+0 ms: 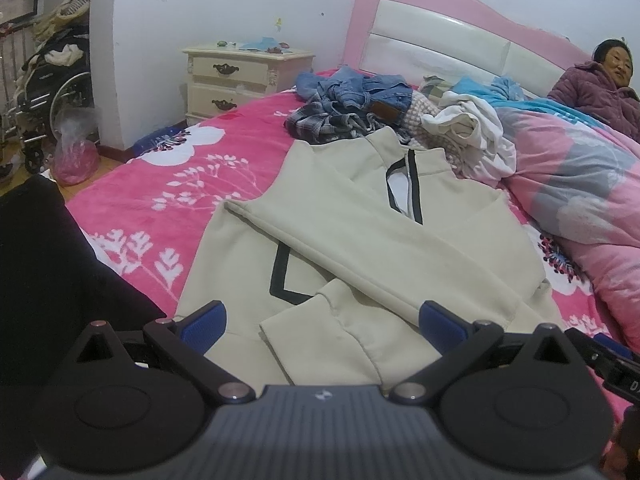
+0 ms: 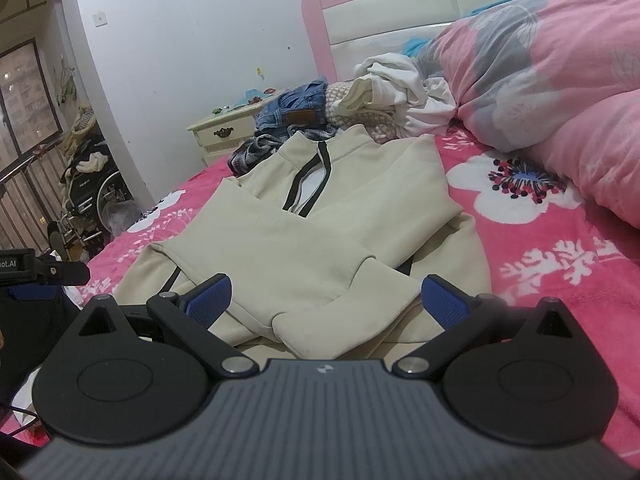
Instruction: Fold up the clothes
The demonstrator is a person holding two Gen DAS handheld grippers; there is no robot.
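A cream sweatshirt [image 1: 400, 232] with black trim lies flat on the pink floral bed cover [image 1: 168, 188], both sleeves folded across its chest. In the right wrist view the same sweatshirt [image 2: 360, 200] stretches away from me, collar at the far end. My left gripper [image 1: 322, 326] hovers open over the sweatshirt's near hem, blue pads wide apart, nothing between them. Just above a folded sleeve cuff, my right gripper [image 2: 326, 298] is open too and holds nothing. The other gripper's black body [image 2: 44, 270] shows at the left edge of the right wrist view.
A heap of unfolded clothes [image 1: 360, 104], denim, plaid and white, lies beyond the collar. A pink flowered quilt [image 1: 580, 184] is bunched on the right, and a person [image 1: 600, 88] sits against the pink headboard [image 1: 440, 28]. A cream nightstand [image 1: 240, 80] and a wheelchair [image 1: 52, 92] stand at left.
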